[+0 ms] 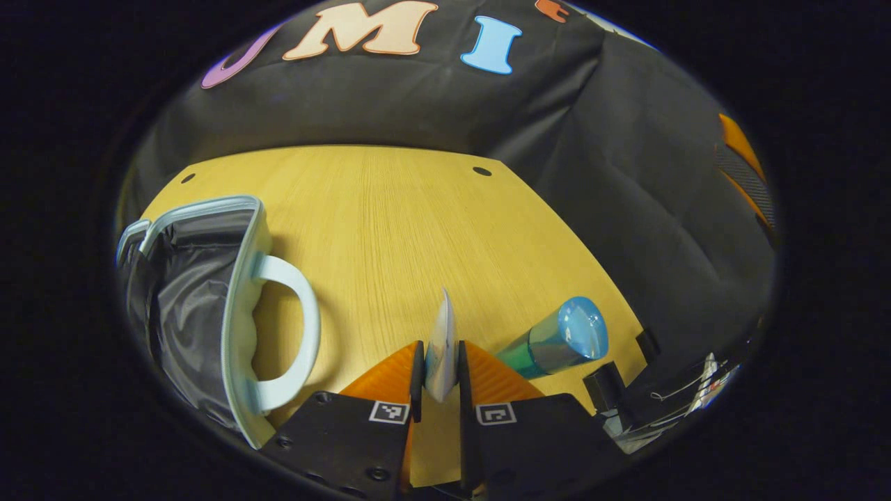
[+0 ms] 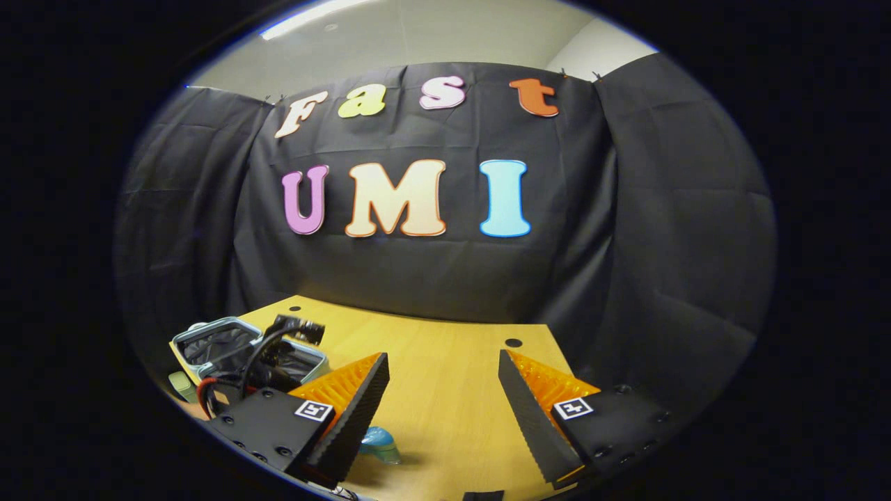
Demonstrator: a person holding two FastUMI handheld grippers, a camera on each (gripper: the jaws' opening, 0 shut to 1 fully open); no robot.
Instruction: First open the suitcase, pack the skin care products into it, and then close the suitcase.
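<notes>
Left gripper [image 1: 440, 379] pinches a flat sachet [image 1: 442, 348] | right gripper [image 2: 442, 410] spread, empty | suitcase [image 1: 202, 313] open | blue-capped tube [image 1: 560, 339] on table [image 1: 390, 223], unpacked | closing pending

On the desk [image 1: 390, 223], the open suitcase [image 1: 202, 306] lies at nine o'clock of the left tool [image 1: 440, 372], which pinches a sachet [image 1: 442, 348]; a tube [image 1: 557, 341] lies at two o'clock, just beside it.

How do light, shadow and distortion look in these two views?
Left gripper view: fisheye bends the table edges; the suitcase handle casts a soft shadow; glare on the blue tube cap. Right gripper view: bright ceiling light, the wall curves, details sharp.
</notes>
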